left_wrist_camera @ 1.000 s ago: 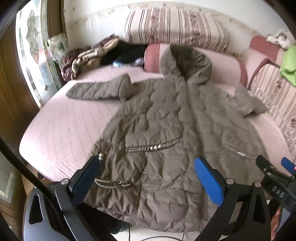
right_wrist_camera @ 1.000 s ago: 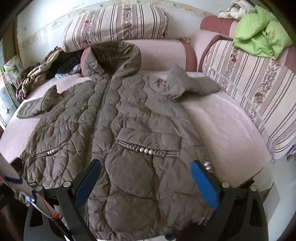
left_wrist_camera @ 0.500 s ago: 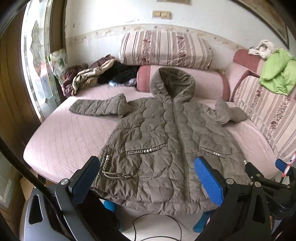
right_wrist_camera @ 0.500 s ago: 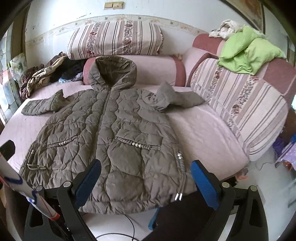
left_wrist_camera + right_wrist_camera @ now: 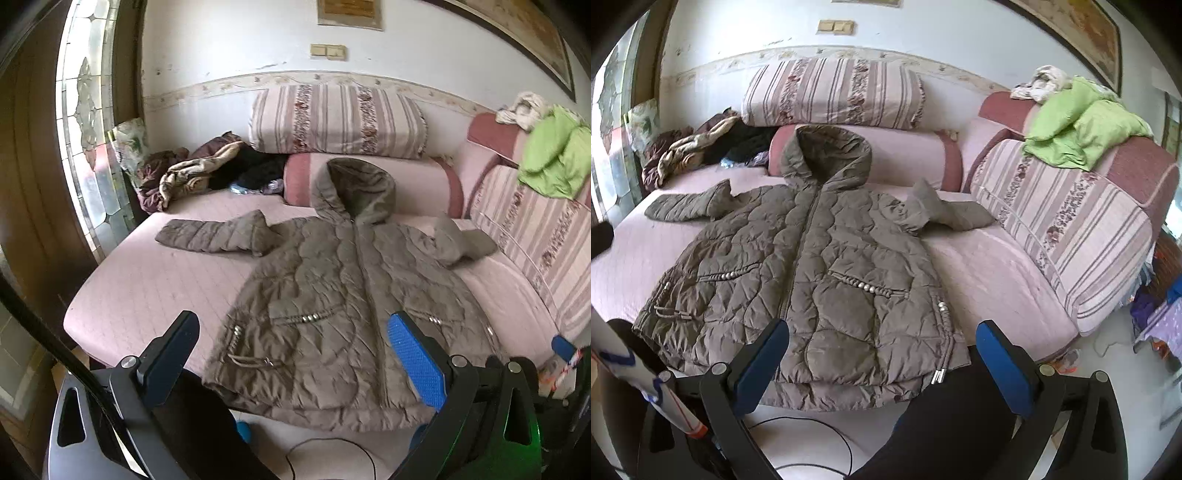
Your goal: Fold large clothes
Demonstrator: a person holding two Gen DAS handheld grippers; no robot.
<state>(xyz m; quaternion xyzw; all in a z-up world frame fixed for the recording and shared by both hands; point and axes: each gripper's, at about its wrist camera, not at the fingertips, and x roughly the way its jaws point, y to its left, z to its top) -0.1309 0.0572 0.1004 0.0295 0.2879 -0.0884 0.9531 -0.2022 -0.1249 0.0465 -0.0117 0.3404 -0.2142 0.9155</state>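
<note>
The quilted hooded coat (image 5: 809, 258) lies front-up and unfolded across the middle of the frame on the pink sofa bed (image 5: 997, 266), its sleeves spread toward the left and right edges. The left gripper (image 5: 291, 362) and right gripper (image 5: 882, 363) both hang spread and empty below the hem. Folding appears not yet begun; the next move likely calls for pinching a sleeve or side edge.

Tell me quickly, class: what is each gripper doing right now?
Left gripper: open, holding nothing, hanging off the quilted olive-brown hooded coat.
Right gripper: open, holding nothing, clear of the same coat's hem.
</note>
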